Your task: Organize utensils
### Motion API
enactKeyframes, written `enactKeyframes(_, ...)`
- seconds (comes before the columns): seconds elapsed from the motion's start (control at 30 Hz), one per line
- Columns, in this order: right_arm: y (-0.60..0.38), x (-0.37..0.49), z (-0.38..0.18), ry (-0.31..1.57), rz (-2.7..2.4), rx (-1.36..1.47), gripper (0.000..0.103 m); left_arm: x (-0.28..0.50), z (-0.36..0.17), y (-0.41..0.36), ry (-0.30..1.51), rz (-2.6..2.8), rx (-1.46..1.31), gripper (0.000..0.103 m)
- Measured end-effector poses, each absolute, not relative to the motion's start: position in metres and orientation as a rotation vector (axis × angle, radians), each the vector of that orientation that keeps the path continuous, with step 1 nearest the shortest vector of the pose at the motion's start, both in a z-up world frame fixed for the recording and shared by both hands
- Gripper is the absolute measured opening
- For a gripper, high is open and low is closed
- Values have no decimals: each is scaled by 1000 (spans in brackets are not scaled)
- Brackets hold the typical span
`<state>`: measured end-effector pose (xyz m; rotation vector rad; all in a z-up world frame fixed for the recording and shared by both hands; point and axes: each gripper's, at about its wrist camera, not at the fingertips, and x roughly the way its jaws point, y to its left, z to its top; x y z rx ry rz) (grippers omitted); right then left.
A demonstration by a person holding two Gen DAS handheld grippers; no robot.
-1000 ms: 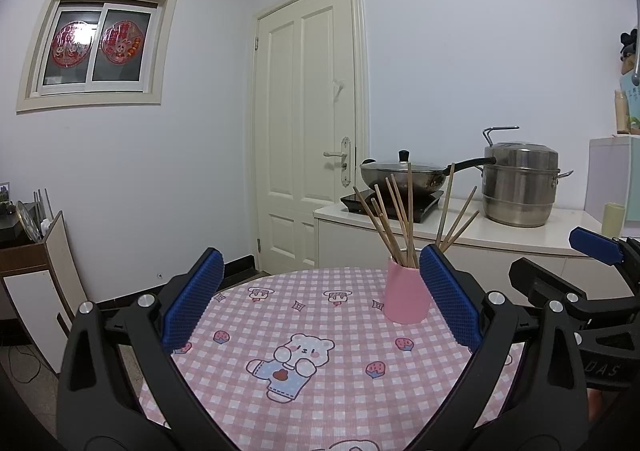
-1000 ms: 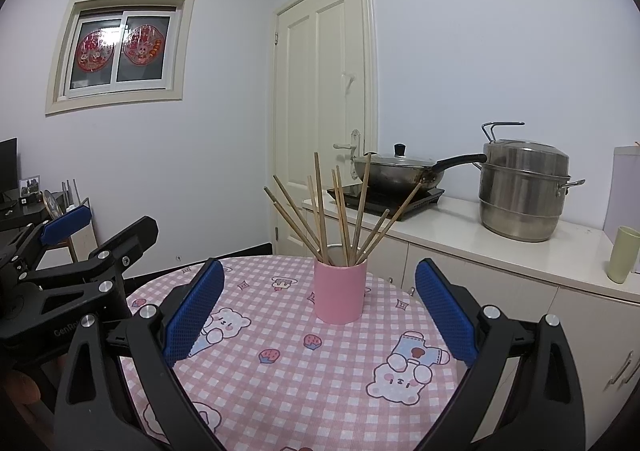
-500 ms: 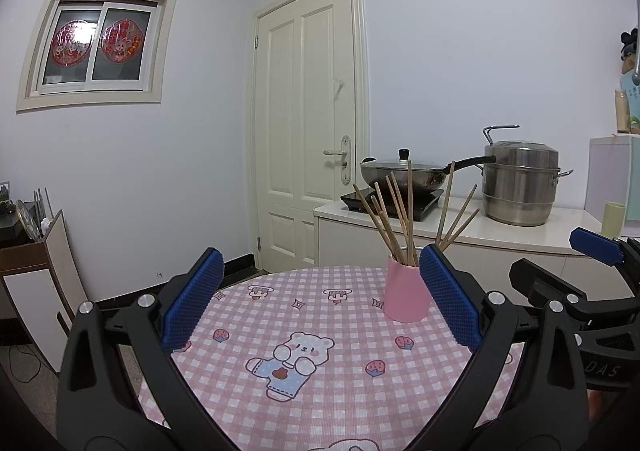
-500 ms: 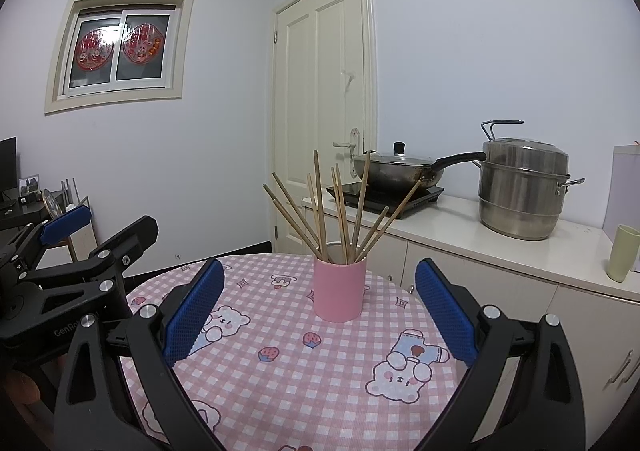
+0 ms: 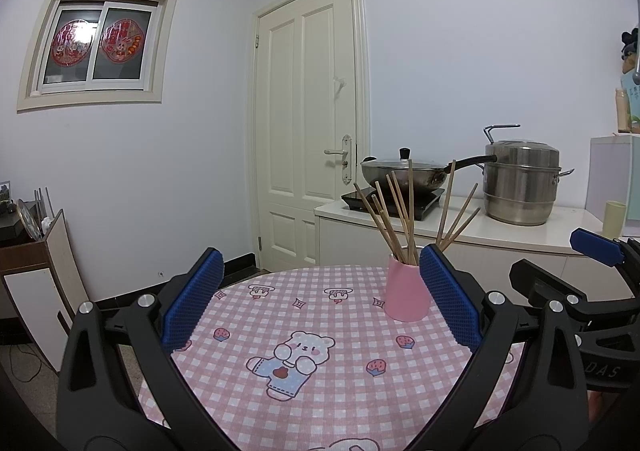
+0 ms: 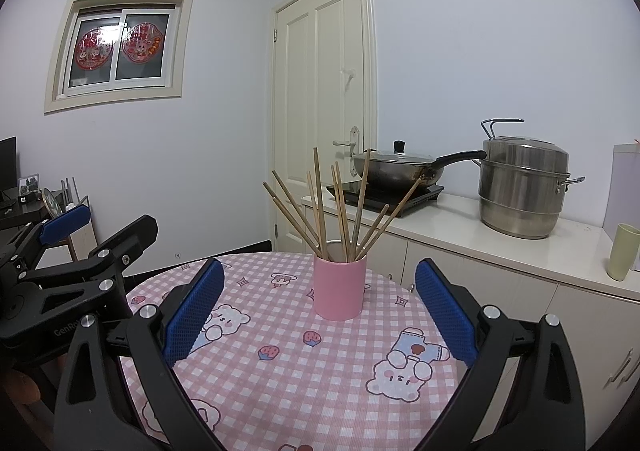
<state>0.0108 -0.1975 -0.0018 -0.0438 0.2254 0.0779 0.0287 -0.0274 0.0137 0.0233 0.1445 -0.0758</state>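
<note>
A pink cup (image 5: 406,299) (image 6: 340,287) stands upright on the far part of a round table with a pink checked cloth (image 5: 320,351) (image 6: 300,371). Several wooden chopsticks (image 5: 400,211) (image 6: 340,211) fan out of it. My left gripper (image 5: 320,301) is open and empty, held over the table's near side with the cup just inside its right finger. My right gripper (image 6: 316,307) is also open and empty, and the cup sits beyond it, between the lines of its two fingers. Each gripper shows at the edge of the other's view.
Behind the table runs a white counter (image 6: 520,247) with a lidded wok (image 6: 396,167) on a hob, a steel steamer pot (image 6: 524,183) and a pale green cup (image 6: 622,257). A closed door (image 5: 308,131) stands at the back. A wooden cabinet (image 5: 36,271) is at left.
Both views have drifted very slightly; the cup and chopsticks sit a touch higher in the right wrist view. Both grippers stay open and empty.
</note>
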Motion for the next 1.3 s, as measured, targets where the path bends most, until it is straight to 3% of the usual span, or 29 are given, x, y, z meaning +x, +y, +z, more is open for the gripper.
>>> enactKeyframes(1.3,-195,17,-6,240,88,-42,93,35,8,-22,167,-65,14,96)
